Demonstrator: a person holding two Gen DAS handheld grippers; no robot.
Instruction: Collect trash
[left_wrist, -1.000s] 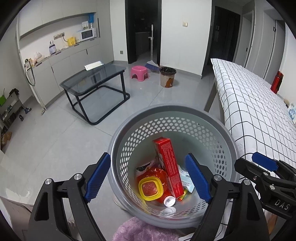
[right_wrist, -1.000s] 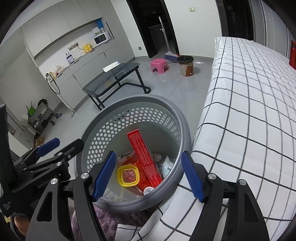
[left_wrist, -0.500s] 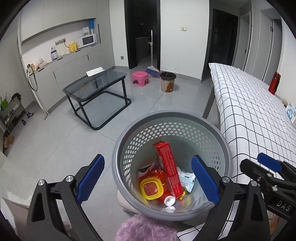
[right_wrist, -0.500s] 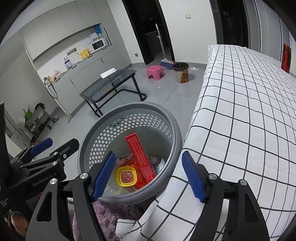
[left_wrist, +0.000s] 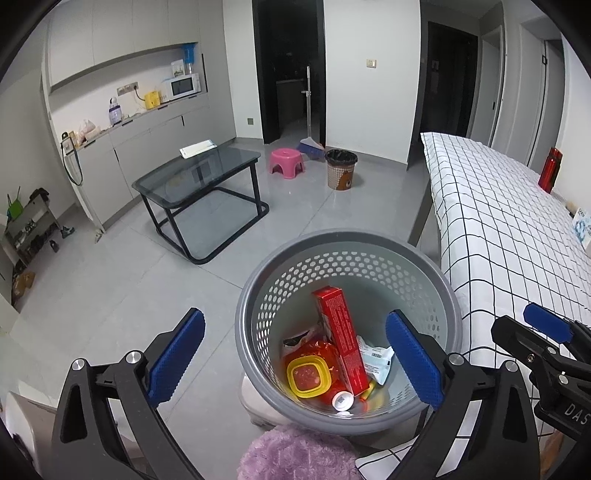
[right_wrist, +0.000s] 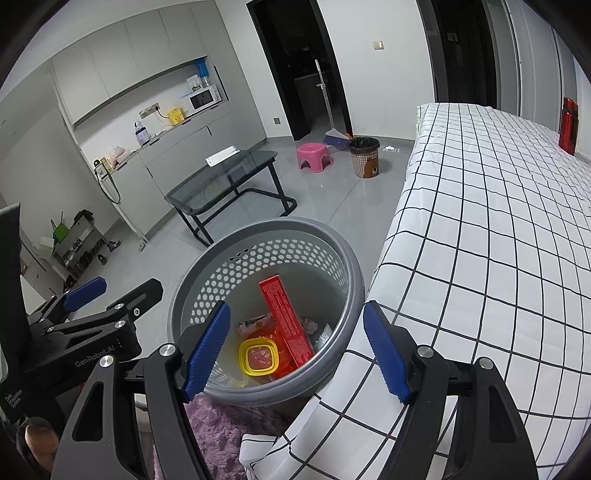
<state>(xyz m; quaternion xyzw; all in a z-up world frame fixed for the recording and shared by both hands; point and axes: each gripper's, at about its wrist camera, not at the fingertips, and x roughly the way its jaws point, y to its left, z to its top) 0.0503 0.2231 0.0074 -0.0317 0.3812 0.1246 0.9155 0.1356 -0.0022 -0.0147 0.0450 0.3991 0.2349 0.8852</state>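
Left gripper (left_wrist: 295, 360): lower part of the left wrist frame, blue pads spread wide apart; its jaws have just been opening, with nothing pressed between them. One pad lies over the bare floor at lower left, the other over the basket's right inner wall.
Grey perforated basket (left_wrist: 448, 295): lower centre of the left wrist frame, standing on the floor just beside the bed's edge, above a purple fluffy rug (left_wrist: 295, 458).
Trash in the basket: a red carton (left_wrist: 341, 347) leans upright against the inside; at its foot lies a red pouch with a yellow square lid (left_wrist: 308, 376), a white cap (left_wrist: 342, 400) and a white wrapper (left_wrist: 376, 360).
Right gripper (right_wrist: 295, 350): lower centre of the right wrist frame, jaws parted and empty, one pad over the basket's near left rim, the other over the checked sheet.
Bed (left_wrist: 517, 240): right side of both frames, white sheet with a black grid; a red bottle (left_wrist: 549, 170) stands at its far edge.
Room, upper left to centre: counter with a microwave (left_wrist: 181, 85), a glass-topped table (left_wrist: 195, 173), a pink stool (left_wrist: 286, 162), a broom (left_wrist: 309, 144) and a small brown bin (left_wrist: 340, 173) near the dark doorway.
Lower left corner of the right wrist frame: a fingertip (right_wrist: 40, 441) of the person, beside the other gripper's black body.
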